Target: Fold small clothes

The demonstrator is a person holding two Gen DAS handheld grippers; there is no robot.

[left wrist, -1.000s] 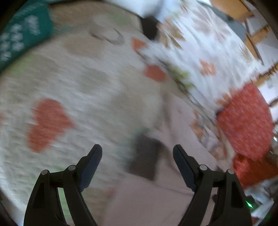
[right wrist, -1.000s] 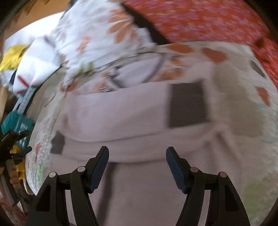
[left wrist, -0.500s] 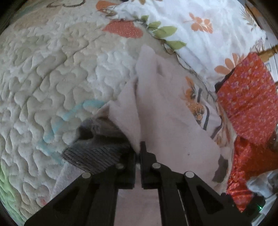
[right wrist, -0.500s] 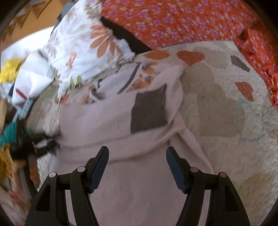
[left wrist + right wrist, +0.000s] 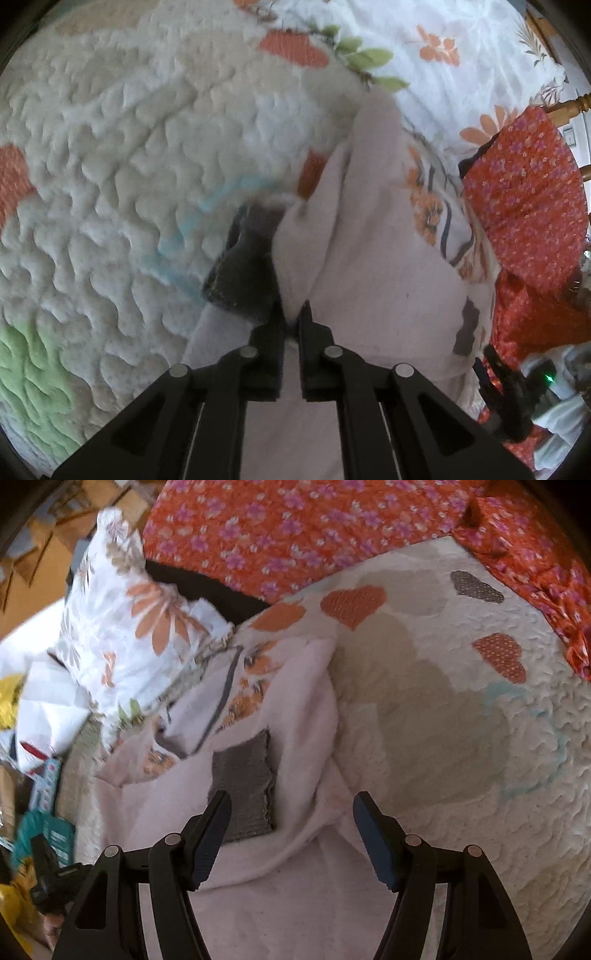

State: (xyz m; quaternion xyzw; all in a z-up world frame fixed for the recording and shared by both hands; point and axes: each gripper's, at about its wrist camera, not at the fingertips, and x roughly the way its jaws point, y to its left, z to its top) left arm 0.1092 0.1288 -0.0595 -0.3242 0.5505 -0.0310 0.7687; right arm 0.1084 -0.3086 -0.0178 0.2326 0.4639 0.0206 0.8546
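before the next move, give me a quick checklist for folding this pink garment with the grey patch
1. Left gripper shut on the pink garment: ok.
2. Right gripper open above the garment, nothing held: ok.
3. Grey patch in view: ok.
4. Garment lying flat: not ok, bunched and creased.
5. Bare quilt beside the garment to fold on: ok.
6. How deep the left grip bites: cannot tell.

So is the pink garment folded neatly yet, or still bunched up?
Still bunched: the pink garment lies creased on the quilt, pinched by the left gripper.
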